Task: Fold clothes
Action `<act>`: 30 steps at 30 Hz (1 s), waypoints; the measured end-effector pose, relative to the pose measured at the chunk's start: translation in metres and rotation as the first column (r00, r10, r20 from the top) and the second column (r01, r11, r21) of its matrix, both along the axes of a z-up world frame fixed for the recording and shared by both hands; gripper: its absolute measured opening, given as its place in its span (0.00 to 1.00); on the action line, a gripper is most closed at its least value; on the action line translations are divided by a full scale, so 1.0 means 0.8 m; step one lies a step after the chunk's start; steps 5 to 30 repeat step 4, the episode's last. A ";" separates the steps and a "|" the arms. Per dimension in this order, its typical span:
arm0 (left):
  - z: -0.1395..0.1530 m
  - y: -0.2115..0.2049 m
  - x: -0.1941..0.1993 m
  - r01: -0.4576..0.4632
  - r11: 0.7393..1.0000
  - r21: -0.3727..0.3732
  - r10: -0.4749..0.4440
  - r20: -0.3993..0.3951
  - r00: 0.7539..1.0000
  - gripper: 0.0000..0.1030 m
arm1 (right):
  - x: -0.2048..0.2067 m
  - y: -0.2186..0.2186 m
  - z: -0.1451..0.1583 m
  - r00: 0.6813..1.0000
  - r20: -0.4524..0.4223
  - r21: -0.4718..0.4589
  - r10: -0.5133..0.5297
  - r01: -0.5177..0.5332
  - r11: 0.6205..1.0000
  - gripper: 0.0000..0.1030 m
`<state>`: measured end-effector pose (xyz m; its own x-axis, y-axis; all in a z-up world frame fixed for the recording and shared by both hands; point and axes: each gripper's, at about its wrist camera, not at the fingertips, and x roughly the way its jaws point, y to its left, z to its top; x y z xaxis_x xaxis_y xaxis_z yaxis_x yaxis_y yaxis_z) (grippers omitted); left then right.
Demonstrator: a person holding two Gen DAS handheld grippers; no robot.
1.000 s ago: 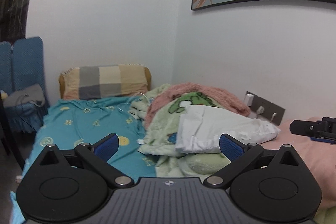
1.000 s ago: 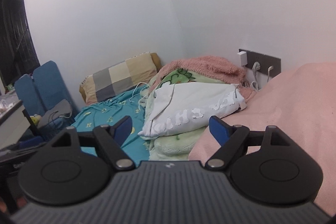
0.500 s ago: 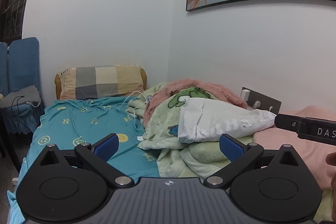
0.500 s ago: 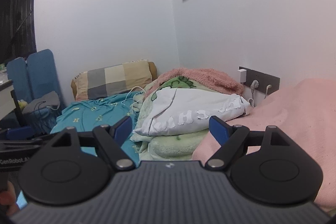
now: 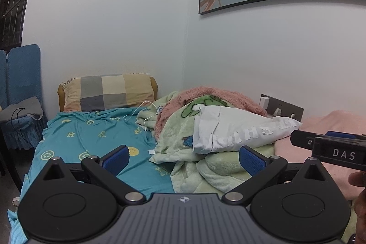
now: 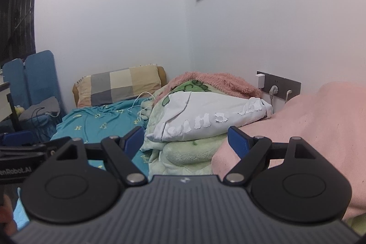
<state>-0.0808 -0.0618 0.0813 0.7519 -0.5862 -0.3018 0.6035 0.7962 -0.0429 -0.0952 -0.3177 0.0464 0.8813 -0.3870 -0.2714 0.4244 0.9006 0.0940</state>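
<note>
A white garment with pale lettering (image 5: 240, 132) (image 6: 205, 116) lies bunched on top of a green plush blanket (image 5: 205, 166) (image 6: 183, 152) on the bed. My left gripper (image 5: 184, 157) is open and held back from the pile, with nothing between its blue pads. My right gripper (image 6: 185, 138) is open too, level with the white garment and short of it. The right gripper's body (image 5: 329, 148) shows at the right edge of the left wrist view. A pink cloth (image 6: 308, 125) (image 5: 331, 125) covers the bed to the right.
A teal sheet with yellow letters (image 5: 91, 138) covers the bed's left side, with a checked pillow (image 5: 107, 93) at the wall. A white cable (image 5: 141, 113) lies by the blankets. A wall socket strip (image 6: 279, 84) has plugs in it. A blue chair (image 5: 20, 84) stands at the left.
Both grippers have drawn back and tilted up, so the pile sits lower and farther in view. The right gripper has come further into the left view. Both jaws stayed open.
</note>
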 end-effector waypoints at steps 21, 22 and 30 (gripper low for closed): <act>0.003 0.003 -0.004 0.001 1.000 0.001 -0.001 0.010 1.000 1.00 | -0.004 0.003 0.005 1.000 0.004 -0.011 -0.002 0.002 1.000 0.80; 0.003 0.003 -0.004 0.001 1.000 0.001 -0.001 0.010 1.000 1.00 | -0.004 0.003 0.005 1.000 0.004 -0.011 -0.002 0.002 1.000 0.80; 0.003 0.003 -0.004 0.001 1.000 0.001 -0.001 0.010 1.000 1.00 | -0.004 0.003 0.005 1.000 0.004 -0.011 -0.002 0.002 1.000 0.80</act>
